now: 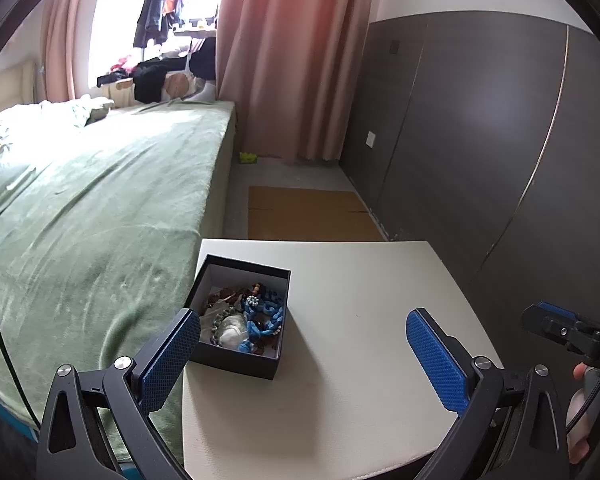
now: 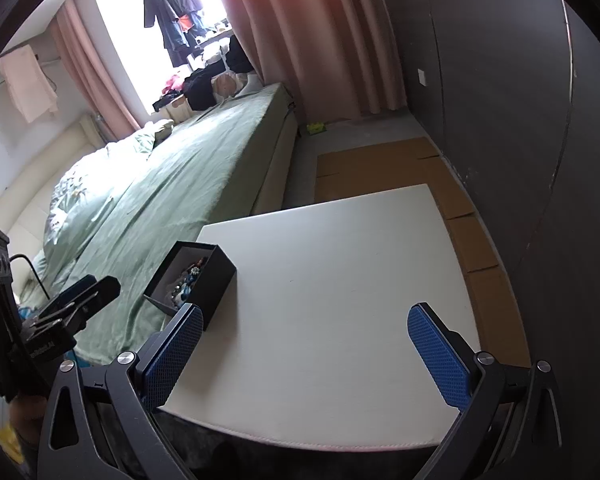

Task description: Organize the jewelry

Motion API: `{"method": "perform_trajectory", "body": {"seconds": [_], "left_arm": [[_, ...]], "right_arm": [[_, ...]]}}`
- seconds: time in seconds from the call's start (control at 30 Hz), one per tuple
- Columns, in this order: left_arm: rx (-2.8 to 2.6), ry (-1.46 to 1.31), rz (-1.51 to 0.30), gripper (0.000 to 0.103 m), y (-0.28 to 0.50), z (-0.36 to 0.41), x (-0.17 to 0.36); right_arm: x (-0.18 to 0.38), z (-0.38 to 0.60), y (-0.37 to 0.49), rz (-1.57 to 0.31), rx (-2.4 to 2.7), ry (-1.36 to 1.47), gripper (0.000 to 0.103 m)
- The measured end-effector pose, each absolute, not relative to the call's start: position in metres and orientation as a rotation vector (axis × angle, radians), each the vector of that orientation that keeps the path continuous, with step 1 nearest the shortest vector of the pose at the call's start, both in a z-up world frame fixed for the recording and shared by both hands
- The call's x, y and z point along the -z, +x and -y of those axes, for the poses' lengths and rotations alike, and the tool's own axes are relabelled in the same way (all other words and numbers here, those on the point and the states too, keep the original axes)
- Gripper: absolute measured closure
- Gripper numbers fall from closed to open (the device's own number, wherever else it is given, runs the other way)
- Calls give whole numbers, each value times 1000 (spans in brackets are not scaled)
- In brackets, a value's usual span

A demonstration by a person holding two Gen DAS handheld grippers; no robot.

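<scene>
An open black box (image 1: 240,316) stands on the left part of a white table (image 1: 360,320). It holds a heap of jewelry (image 1: 248,320): blue beads, brown beads, a pearl piece. The box also shows in the right wrist view (image 2: 196,276), near the table's left edge (image 2: 340,280). My left gripper (image 1: 304,344) is open and empty, its left finger just in front of the box. My right gripper (image 2: 306,340) is open and empty above the table's near part, right of the box. Each gripper shows at the edge of the other's view.
A bed with a green blanket (image 1: 100,208) runs along the table's left side. Flat cardboard (image 1: 312,212) lies on the floor beyond the table. A dark wall panel (image 1: 480,140) stands to the right. Pink curtains (image 1: 292,60) hang at the back.
</scene>
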State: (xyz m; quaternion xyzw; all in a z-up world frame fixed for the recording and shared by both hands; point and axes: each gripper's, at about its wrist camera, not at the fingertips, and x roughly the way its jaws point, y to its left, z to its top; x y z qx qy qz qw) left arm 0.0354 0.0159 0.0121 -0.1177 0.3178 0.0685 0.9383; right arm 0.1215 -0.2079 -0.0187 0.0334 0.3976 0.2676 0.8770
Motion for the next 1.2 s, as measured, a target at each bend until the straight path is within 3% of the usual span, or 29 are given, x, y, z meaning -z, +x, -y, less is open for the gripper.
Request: {"method": "perform_trajectory", "body": {"seconds": [1.2], "left_arm": [[-139, -249, -669, 0, 41, -11, -9]], "right_arm": [[18, 217, 126, -838, -533, 94, 0]]}}
